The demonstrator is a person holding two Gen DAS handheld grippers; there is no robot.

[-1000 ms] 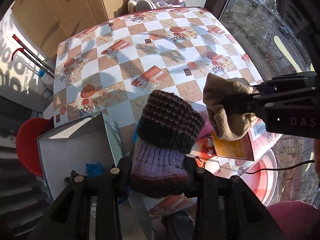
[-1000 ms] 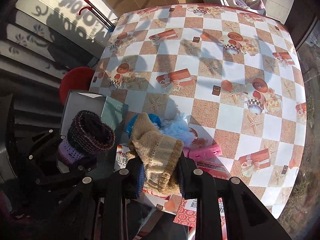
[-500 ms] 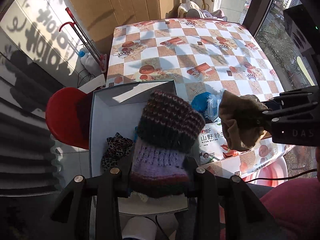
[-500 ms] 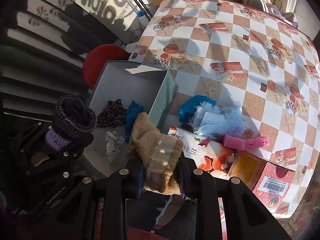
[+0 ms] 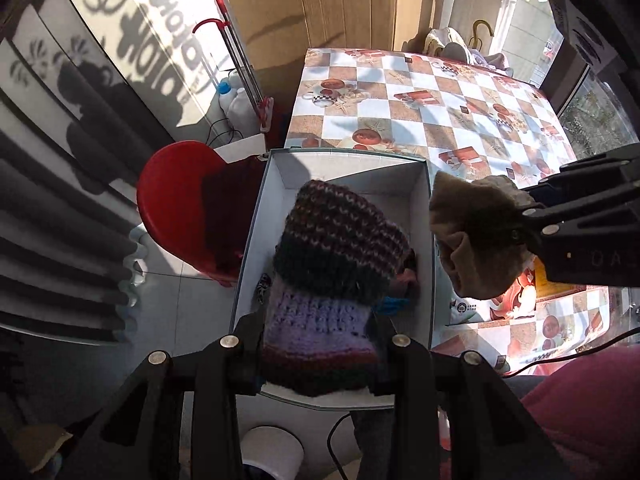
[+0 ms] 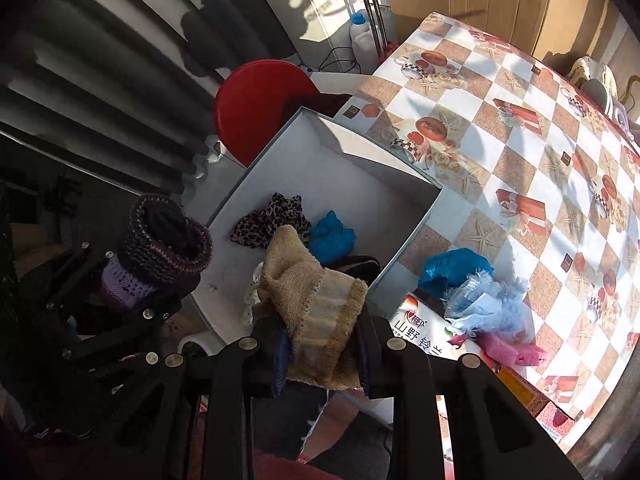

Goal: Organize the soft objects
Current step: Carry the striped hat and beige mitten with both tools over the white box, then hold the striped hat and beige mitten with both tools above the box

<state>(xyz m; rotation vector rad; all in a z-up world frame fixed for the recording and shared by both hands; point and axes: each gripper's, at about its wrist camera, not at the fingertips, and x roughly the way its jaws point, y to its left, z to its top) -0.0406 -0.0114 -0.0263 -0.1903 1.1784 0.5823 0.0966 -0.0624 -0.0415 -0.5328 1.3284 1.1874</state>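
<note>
My left gripper [image 5: 318, 344] is shut on a purple and dark striped knitted item [image 5: 332, 264] and holds it above the open white box [image 5: 352, 168]. It also shows at the left of the right wrist view [image 6: 160, 248]. My right gripper [image 6: 320, 344] is shut on a tan knitted item [image 6: 316, 304], held over the box's [image 6: 344, 176] right wall; it shows in the left wrist view [image 5: 476, 236] too. In the box lie a leopard-print cloth [image 6: 268, 220], a blue cloth [image 6: 332, 236] and a dark item [image 6: 360, 264].
On the checkered table [image 6: 520, 128] lie a blue cloth [image 6: 452, 268], a pale blue fluffy item [image 6: 488, 300], a pink item [image 6: 508, 350] and printed packages [image 6: 424, 332]. A red stool [image 5: 180, 204] stands left of the box. A mop [image 5: 240, 68] leans by the wall.
Both grippers have swung left with their knitted items, from over the table to over the white box. Their grips have not changed.
</note>
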